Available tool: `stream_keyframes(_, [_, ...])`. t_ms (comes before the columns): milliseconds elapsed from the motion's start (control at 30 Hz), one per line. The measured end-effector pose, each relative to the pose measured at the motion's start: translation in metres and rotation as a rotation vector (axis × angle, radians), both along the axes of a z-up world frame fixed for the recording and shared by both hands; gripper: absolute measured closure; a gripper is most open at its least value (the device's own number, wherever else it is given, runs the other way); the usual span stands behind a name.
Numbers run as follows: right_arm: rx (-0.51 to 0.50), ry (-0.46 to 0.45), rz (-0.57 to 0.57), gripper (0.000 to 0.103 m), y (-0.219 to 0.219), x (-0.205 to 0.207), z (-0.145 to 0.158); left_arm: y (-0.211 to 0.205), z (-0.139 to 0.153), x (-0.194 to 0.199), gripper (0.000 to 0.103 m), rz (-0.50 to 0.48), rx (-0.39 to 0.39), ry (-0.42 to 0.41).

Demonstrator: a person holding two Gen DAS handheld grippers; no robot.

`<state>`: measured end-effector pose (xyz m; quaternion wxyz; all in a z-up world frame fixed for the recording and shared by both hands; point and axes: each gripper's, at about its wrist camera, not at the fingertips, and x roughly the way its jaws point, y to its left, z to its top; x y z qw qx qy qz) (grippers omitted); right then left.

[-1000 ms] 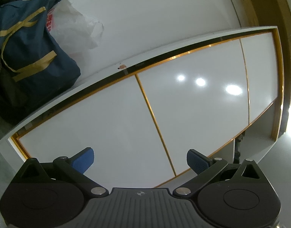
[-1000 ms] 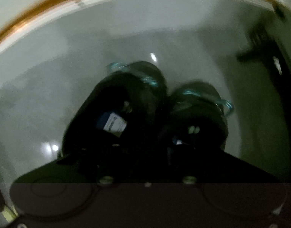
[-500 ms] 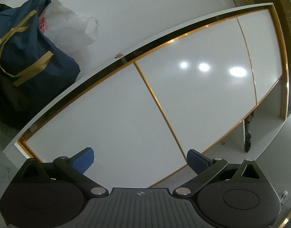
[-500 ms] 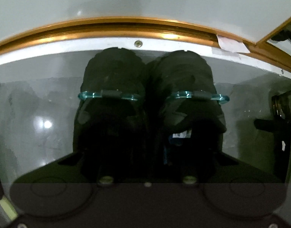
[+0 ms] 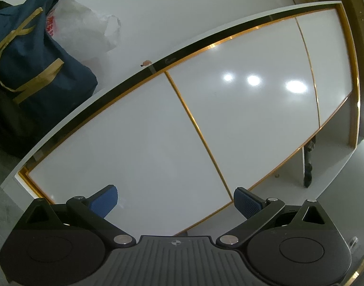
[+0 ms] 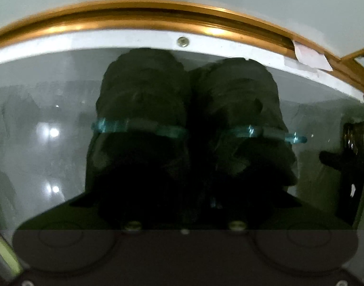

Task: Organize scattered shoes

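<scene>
right gripper (image 6: 191, 200) pointing down over the black shoes (image 6: 189, 128), jaws easing open, pair between them | shoes side by side, toes at cabinet's gold rail (image 6: 134, 23) | tip: let go slow; keep toes level | left gripper (image 5: 174, 200) open, empty, facing cabinet doors (image 5: 241, 109)

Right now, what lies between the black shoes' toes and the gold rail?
A white strip with one screw in it separates the black shoes from the gold rail, seen in the right wrist view.
</scene>
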<state>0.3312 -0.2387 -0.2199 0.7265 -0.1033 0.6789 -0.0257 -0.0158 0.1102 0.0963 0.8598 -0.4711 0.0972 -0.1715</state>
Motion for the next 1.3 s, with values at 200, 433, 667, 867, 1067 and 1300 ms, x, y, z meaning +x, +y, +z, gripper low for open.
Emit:
stream_keyframes(200, [0.066, 0.008, 0.048, 0.087, -0.016, -0.031, 0.041, 0.006, 0.0, -0.003, 0.0, 0.013, -0.033, -0.011])
stream_keyframes(433, [0.082, 0.012, 0.011, 0.088, -0.006, -0.021, 0.03, 0.005, 0.0, -0.001, 0.0, 0.001, -0.033, -0.01])
stream_keyframes(667, [0.067, -0.026, -0.101, 0.083, -0.019, -0.015, 0.007, 0.002, 0.0, 0.001, 0.0, -0.014, -0.026, -0.008])
stream_keyframes(867, [0.096, -0.003, -0.183, 0.084, -0.055, -0.022, 0.021, 0.003, 0.0, 0.0, 0.0, -0.008, -0.036, -0.009])
stream_keyframes(1067, [0.016, -0.061, -0.127, 0.082, -0.036, -0.025, 0.016, 0.004, -0.001, 0.0, 0.0, -0.005, -0.044, -0.01])
stream_keyframes(1300, [0.052, -0.097, 0.027, 0.082, -0.03, -0.037, 0.013, 0.005, -0.002, 0.001, 0.0, -0.004, -0.05, -0.011])
